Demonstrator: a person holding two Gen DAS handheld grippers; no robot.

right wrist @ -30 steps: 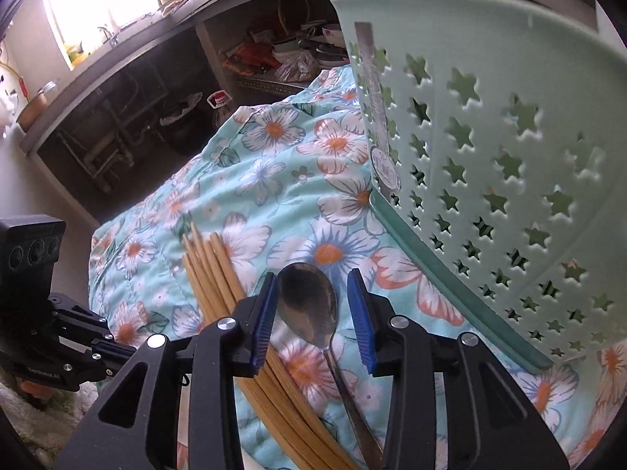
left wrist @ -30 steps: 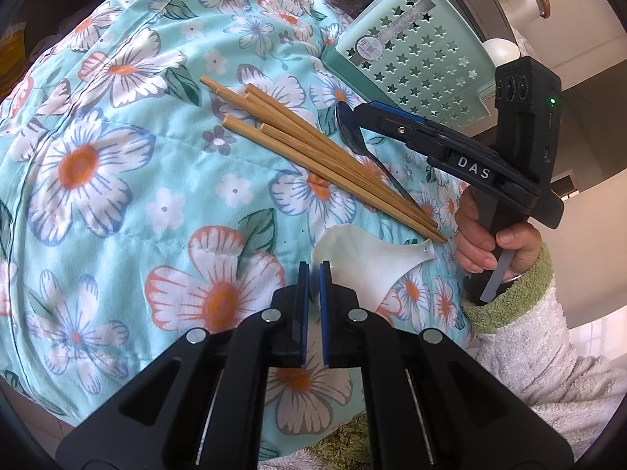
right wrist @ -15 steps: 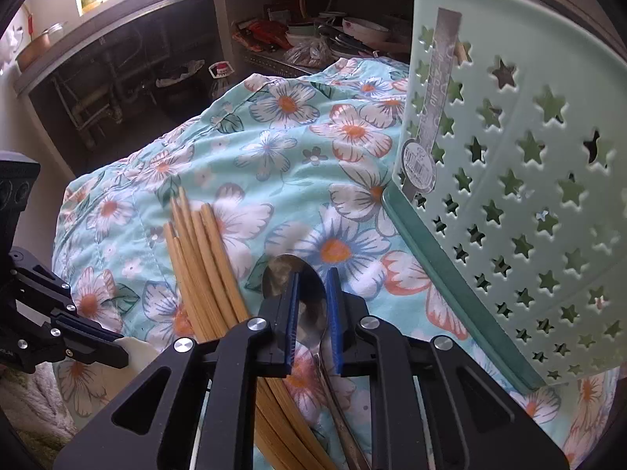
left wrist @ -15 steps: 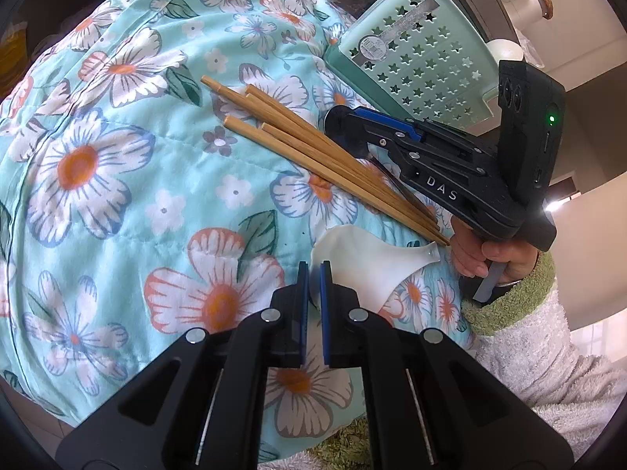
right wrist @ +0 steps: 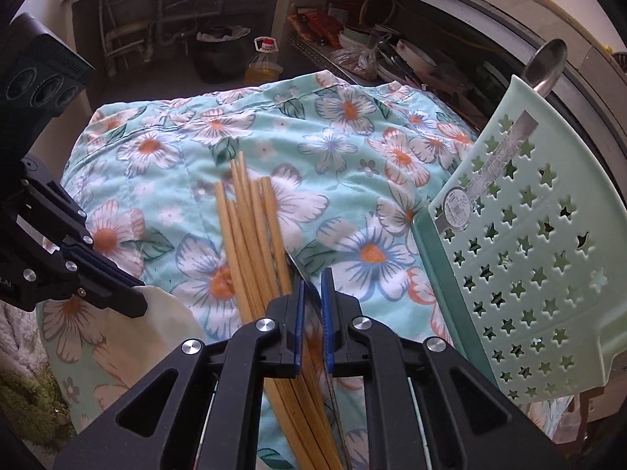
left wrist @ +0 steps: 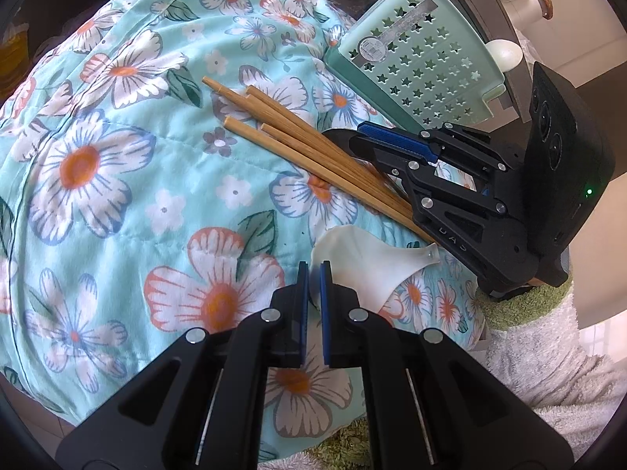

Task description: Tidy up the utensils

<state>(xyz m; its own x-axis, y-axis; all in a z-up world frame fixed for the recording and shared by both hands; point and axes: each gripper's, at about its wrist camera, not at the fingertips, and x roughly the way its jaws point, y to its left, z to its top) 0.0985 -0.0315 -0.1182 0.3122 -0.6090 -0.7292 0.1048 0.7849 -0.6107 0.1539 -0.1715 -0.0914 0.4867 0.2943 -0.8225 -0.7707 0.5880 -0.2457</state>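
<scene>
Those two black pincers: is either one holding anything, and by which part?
The left gripper pinches the white spoon at its bowl's rim. The right gripper has just closed on the metal spoon, edge-on, at its bowl.

Chopsticks (left wrist: 298, 145): six ends countable in the right wrist view, five in the left wrist view, all in one loose bundle
Metal spoon (right wrist: 303, 280): one among the chopsticks, seen edge-on; a second metal spoon (right wrist: 546, 64) standing up behind the basket
White ceramic spoon (left wrist: 372, 262): one
Mint-green star-holed basket (left wrist: 423, 66): one
Flowered cloth (left wrist: 117, 180): one
Black two-finger claws: two, left claw (left wrist: 311, 282) and right claw (right wrist: 311, 293)
</scene>
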